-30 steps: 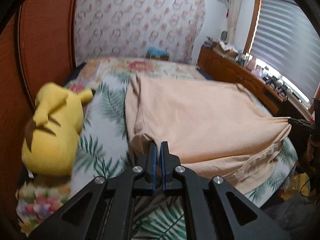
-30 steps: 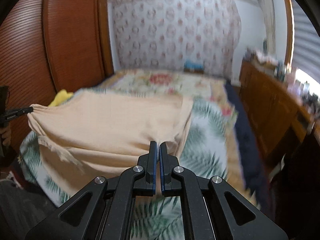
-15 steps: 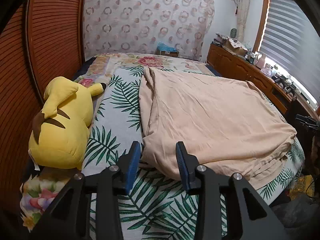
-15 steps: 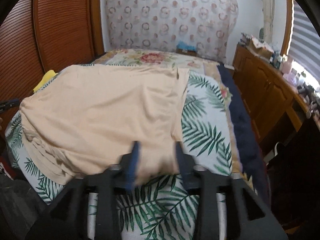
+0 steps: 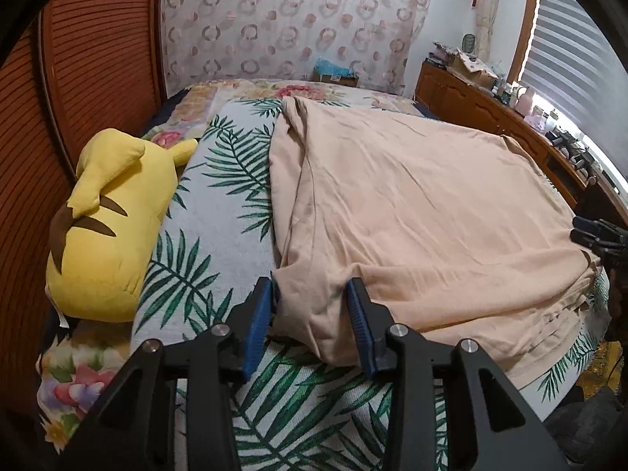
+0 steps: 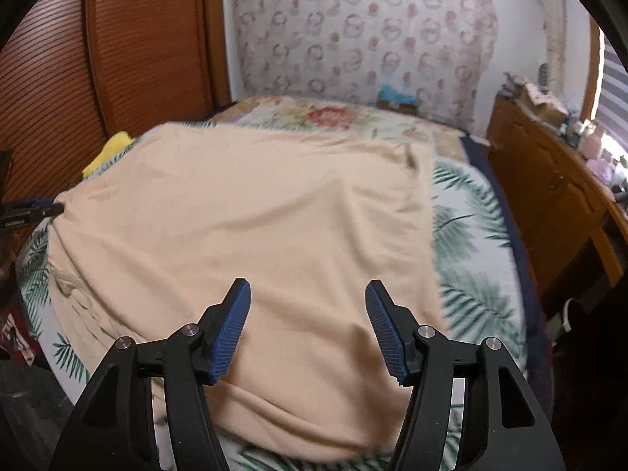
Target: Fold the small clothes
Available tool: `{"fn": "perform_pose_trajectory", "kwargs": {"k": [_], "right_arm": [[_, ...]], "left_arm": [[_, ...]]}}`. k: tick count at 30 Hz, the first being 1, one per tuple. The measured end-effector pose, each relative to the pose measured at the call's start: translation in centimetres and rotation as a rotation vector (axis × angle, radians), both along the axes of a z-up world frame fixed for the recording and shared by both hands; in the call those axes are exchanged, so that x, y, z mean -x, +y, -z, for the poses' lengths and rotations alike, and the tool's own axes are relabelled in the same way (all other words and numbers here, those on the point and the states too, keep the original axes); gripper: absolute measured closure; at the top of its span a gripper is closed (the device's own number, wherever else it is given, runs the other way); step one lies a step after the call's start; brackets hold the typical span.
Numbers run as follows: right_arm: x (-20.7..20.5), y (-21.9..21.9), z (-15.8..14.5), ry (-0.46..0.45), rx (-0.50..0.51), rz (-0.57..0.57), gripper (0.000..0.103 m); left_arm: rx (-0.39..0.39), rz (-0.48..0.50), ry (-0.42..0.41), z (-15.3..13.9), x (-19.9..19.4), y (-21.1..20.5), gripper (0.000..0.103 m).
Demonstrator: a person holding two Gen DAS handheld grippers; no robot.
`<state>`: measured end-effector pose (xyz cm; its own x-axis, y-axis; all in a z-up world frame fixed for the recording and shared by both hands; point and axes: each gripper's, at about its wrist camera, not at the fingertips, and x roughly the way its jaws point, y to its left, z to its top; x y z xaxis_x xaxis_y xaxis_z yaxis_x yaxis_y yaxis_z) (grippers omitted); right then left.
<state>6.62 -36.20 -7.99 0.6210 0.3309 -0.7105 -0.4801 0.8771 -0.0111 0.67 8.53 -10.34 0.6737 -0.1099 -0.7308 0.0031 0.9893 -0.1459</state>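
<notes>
A peach garment lies spread flat on the bed's palm-leaf cover. My left gripper is open, its blue pads on either side of the garment's near left corner, holding nothing. In the right wrist view the same garment fills the bed. My right gripper is open wide just above its near edge, toward the right corner. The right gripper's tips also show at the right edge of the left wrist view.
A yellow plush toy lies on the bed's left side against the wooden wardrobe doors. A wooden dresser with clutter on top runs along the right wall. A patterned curtain hangs behind the bed.
Both grippers, shut on the garment's near corners one second ago, have opened and let it go. The garment has dropped flat onto the bed. The right gripper has opened wider.
</notes>
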Motion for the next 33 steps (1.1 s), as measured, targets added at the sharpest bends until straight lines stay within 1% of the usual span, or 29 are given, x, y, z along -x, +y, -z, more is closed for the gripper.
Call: {"fn": "perform_pose_trajectory", "kwargs": {"k": [6,10,13,16,18,21,25,30,33], "right_arm": [[-0.7,1.9,2.3,0.061,0.011,-0.01,0.041],[-0.7,2.0,2.2,0.065,0.01,-0.002,0.041],[-0.8,2.1,2.6,0.087,0.021,0.005,0.039],[-0.8,2.3,2.6,0.082,0.036,0.005,0.037],[-0.6,2.7,2.8,0.076,0.057,0.003,0.033],[-0.7,2.9,2.8,0.081,0.058,0.001,0.027],[-0.9,3.0,2.9,0.083,0.06,-0.003,0.025],[-1.0,2.9,2.8,0.086,0.056,-0.003,0.024],[-1.0,2.9,2.8,0.086,0.056,-0.003,0.024]], "left_arm": [[-0.007,-0.001,0.019,0.8,-0.2,0.1,0.066],[-0.008,-0.002,0.018,0.9,-0.2,0.1,0.066],[-0.015,-0.001,0.017,0.9,-0.2,0.2,0.066],[-0.025,-0.001,0.018,0.9,-0.4,0.1,0.065],[-0.025,-0.001,0.017,0.9,-0.4,0.1,0.065],[-0.018,-0.005,0.015,0.9,-0.5,0.0,0.065],[0.006,-0.011,0.013,0.8,-0.7,0.1,0.065],[0.078,-0.009,0.026,0.7,-1.4,0.7,0.065],[0.116,0.01,0.027,0.7,-1.7,0.7,0.065]]}}
